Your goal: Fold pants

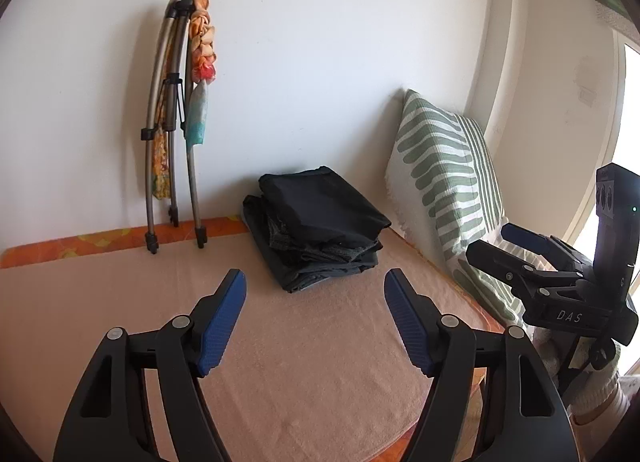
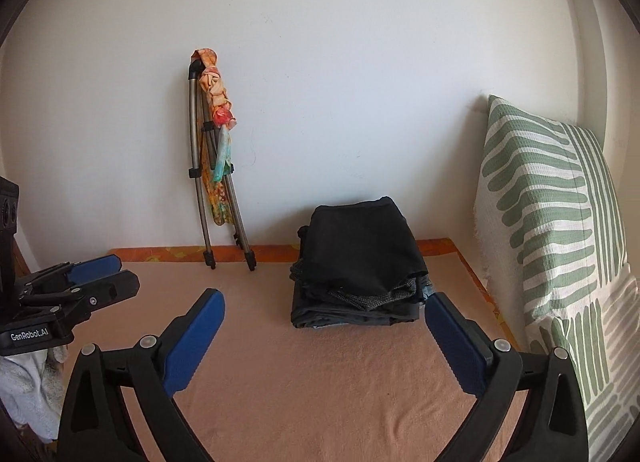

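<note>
Bed (image 2: 320,382) with a peach cover fills the lower half of both views; it butts against the white wall. Striped green-and-white pillow (image 2: 552,221) stands propped along the bed's right edge, just beside the stack. Folded metal stand (image 2: 216,197) with a floral cloth tied on it leans on the wall, to the left of the stack and well apart from it. Stack of dark folded pants (image 2: 360,262) sits at the far end of the bed near the wall, a black pair on top, edges roughly squared, greyer layers showing underneath. Left gripper (image 1: 316,318) hangs over the bare cover on the near side of the stack, jaws spread wide, nothing between them. Right gripper (image 2: 324,338) likewise on the near side, jaws at full spread, empty; its right pad overlaps the stack's near right corner in view, can't tell if it touches. Read: top pair looks folded and placed, both grippers clear of it, so this is the gap between garments or the end of the job. No unfolded pants visible on the bed. Next move, if any: fetch another pair from out of view and lay it flat on the open cover in front of the stack.
</note>
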`<state>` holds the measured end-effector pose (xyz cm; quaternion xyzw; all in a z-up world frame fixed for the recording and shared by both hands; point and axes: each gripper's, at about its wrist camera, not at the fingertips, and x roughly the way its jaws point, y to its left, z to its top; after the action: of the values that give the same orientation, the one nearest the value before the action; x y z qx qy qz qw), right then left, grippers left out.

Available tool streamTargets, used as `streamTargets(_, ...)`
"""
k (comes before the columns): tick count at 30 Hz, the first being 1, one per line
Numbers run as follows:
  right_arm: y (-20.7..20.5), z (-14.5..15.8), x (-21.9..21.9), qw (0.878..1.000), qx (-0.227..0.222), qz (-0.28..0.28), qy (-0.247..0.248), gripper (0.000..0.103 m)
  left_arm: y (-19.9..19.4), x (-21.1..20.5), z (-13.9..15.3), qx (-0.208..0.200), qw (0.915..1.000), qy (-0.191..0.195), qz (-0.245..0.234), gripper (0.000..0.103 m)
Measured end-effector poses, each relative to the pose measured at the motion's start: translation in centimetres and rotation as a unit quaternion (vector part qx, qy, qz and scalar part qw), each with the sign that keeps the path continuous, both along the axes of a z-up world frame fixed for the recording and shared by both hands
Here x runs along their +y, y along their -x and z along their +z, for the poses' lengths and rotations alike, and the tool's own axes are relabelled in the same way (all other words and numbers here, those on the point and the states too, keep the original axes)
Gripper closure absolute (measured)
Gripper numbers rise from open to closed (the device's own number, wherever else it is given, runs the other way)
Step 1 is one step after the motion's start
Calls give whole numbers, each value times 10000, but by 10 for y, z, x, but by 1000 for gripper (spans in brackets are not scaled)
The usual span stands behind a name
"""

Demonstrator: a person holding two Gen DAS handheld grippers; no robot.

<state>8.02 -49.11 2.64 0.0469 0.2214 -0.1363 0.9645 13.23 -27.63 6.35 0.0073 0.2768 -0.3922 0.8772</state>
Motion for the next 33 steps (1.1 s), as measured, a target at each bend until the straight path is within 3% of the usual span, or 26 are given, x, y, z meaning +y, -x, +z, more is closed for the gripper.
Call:
streamTargets(3,24,-3,28,9999,-95,-35,134,0,27,17,-6,-94,9998,-136,75,25)
streamTargets(10,67,-16,66,9997,-249,20,-64,0,72,44,-13,-156,9981,-377,452,24)
streamTargets(16,84,-25,77,9997,-188,159,-36,0,95,55,-9,-505,9939,-594,780,24)
streamTargets(24,65,-33,86,9994,-157,322,-38,0,85,65,-20,-683,9899,-721,1008,21)
streamTargets(30,40,-58,102,9987,-89,482,-115,0,63,84,-43,-244,9888,-691,1297,21)
streamTargets(33,33,-68,102,9979,33,601,-227,0,59,93,-54,-312,9851,-724,1528,21)
